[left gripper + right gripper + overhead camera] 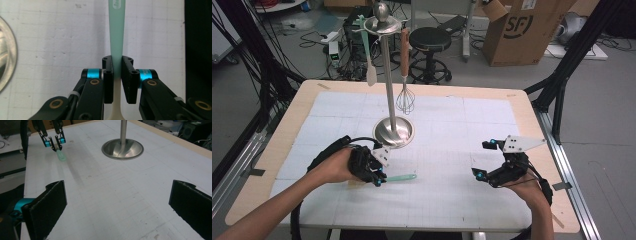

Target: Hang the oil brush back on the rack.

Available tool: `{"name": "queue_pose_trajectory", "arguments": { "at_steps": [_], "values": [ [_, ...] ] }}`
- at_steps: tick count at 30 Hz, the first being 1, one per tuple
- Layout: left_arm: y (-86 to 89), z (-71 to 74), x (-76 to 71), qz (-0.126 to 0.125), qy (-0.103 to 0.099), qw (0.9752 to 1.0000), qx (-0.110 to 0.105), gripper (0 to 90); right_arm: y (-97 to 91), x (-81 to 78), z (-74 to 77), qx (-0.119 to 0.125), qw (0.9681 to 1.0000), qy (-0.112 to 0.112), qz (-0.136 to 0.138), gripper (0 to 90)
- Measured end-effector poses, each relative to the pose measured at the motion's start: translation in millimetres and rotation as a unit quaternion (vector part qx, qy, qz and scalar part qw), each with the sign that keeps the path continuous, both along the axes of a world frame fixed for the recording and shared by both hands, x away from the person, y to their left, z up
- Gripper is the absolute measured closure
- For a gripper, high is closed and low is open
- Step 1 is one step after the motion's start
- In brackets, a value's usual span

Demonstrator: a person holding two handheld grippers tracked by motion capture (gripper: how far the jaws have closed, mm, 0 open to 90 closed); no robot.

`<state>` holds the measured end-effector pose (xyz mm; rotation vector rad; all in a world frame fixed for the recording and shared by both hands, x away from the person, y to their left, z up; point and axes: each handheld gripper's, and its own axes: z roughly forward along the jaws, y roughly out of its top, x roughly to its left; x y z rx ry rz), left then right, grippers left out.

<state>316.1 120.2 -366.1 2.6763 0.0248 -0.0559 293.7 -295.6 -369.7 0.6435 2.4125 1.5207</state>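
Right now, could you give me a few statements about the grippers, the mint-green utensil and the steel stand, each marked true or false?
1. The left gripper is shut on the mint-green utensil. True.
2. The right gripper is clamped on a whisk. False: its jaws stand wide apart with nothing between them; the whisk hangs from the steel stand.
3. A spatula hangs from the top ring of the stand. True.
4. The stand's round base sits at the table's far right corner. False: it sits near the middle, just beyond the left gripper.
5. The held utensil is all one colour. False: its handle is mint green and turns cream-white below the jaws.
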Motion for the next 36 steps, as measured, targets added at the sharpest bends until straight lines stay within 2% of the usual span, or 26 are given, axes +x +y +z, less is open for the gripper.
{"name": "queue_pose_trajectory", "arguments": {
  "at_steps": [7, 9, 18, 26, 29, 33, 34, 36],
  "values": [
    [14.4, 20.1, 1.2, 0.022, -0.007, 0.999, -0.038, 80.9, 0.2, -0.4, 0.4, -0.001, 1.0, -0.002, 0.007, 0.0],
    [17.5, 25.2, 1.8, 0.03, -0.005, 0.9981, -0.053, 80.9, -0.4, -0.8, 0.7, -0.001, 1.0, 0.0, 0.004, 0.0],
    [37.7, 51.5, 7.6, 0.055, -0.018, 0.9927, -0.106, 80.9, -2.6, -0.9, 1.1, 0.002, 1.0, -0.001, -0.002, 0.0],
    [59.6, 77.4, 11.8, 0.084, -0.035, 0.9834, -0.157, 80.9, -3.9, -1.1, 1.0, 0.001, 1.0, -0.001, -0.002, 0.0],
    [67.1, 85.6, 12.5, 0.099, -0.038, 0.9782, -0.178, 80.9, -4.5, -1.2, 1.0, 0.003, 1.0, 0.0, -0.004, 0.0],
    [77.0, 93.5, 14.5, 0.112, -0.039, 0.9727, -0.199, 81.0, -5.8, -1.1, 0.8, 0.004, 1.0, 0.0, -0.005, 0.0],
    [79.5, 95.7, 15.1, 0.113, -0.043, 0.9727, -0.199, 80.9, -6.2, -1.1, 0.7, 0.004, 1.0, 0.0, -0.006, 0.0],
    [83.7, 99.8, 16.0, 0.119, -0.046, 0.9698, -0.208, 80.9, -6.7, -1.0, 0.6, 0.004, 1.0, 0.001, -0.007, 0.0]
  ]
}}
